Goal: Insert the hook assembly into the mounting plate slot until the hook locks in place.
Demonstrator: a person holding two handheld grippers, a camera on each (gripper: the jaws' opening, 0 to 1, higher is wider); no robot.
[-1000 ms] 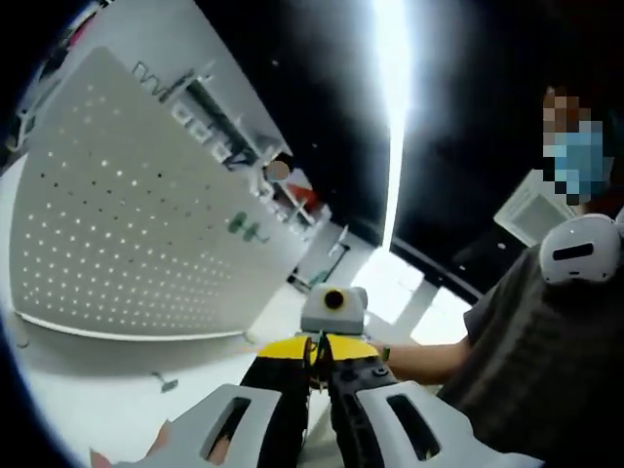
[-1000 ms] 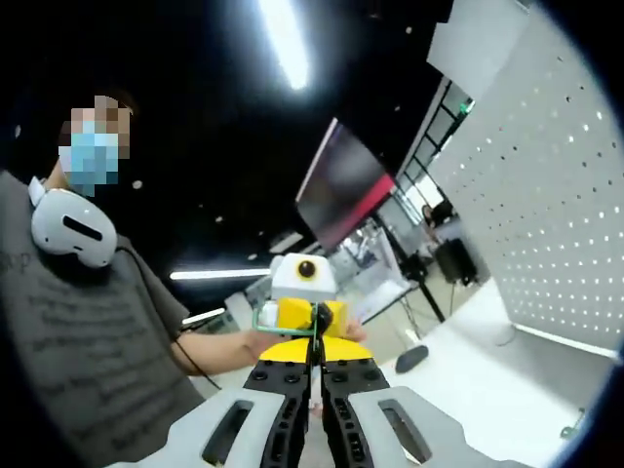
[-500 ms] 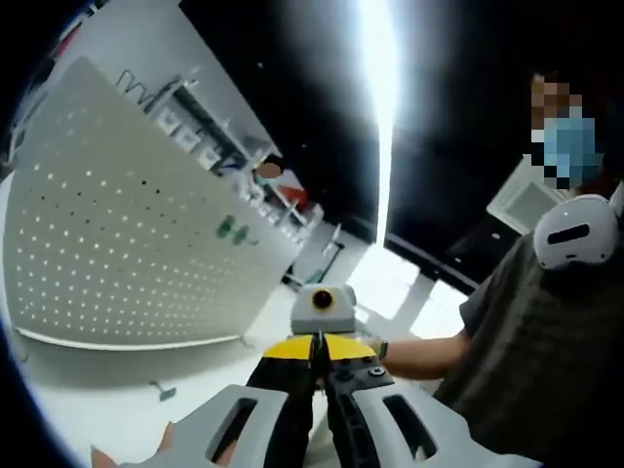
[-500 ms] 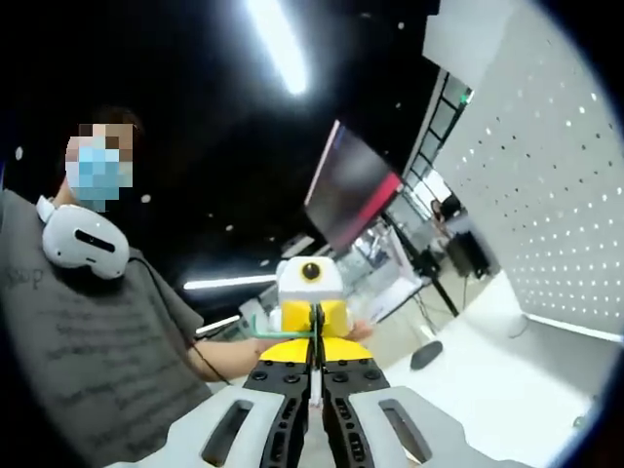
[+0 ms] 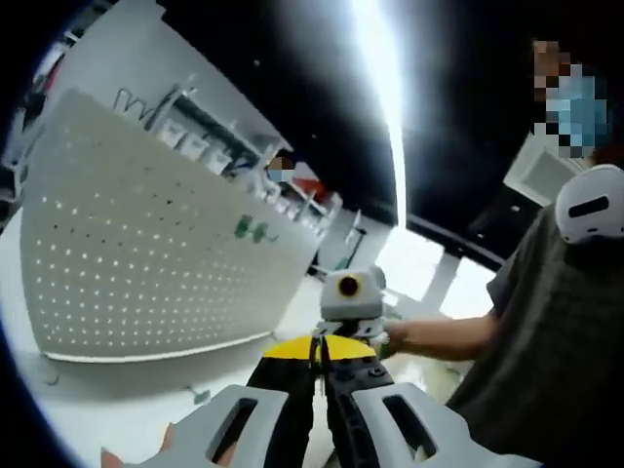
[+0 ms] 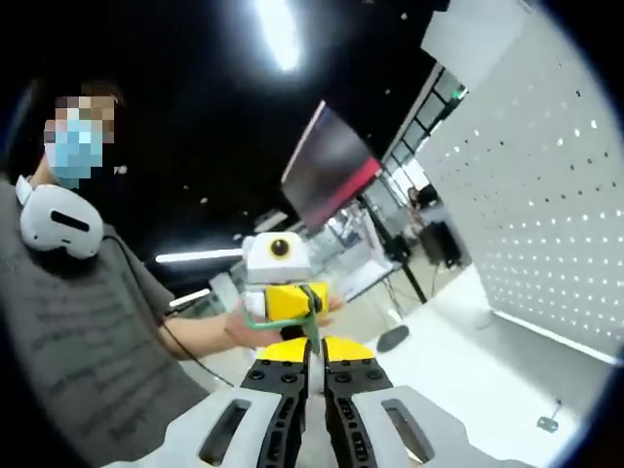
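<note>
My right gripper (image 6: 314, 363) is shut on a thin green wire hook (image 6: 283, 318), which curls up and to the left from the jaw tips. Just beyond the hook is my left gripper (image 6: 283, 298), its yellow jaw ends facing this camera. In the left gripper view my left gripper (image 5: 318, 363) has its jaws pressed together, and I cannot make out anything between them. The right gripper (image 5: 336, 343) meets it tip to tip there. The white perforated mounting plate (image 5: 146, 253) stands upright on the white table (image 5: 117, 409); it also rises in the right gripper view (image 6: 546, 214).
A small loose hook (image 5: 200, 395) lies on the table before the plate, seen too as a hook (image 6: 546, 422). A dark rounded object (image 6: 393, 338) rests further out. A person (image 5: 556, 322) in a grey shirt stands close behind the grippers, with a hand (image 6: 249, 331).
Both views have swung a little. The green hook now stands out above the right jaw tips, and the left gripper sits further left in that view. Both pairs of jaws stay shut.
</note>
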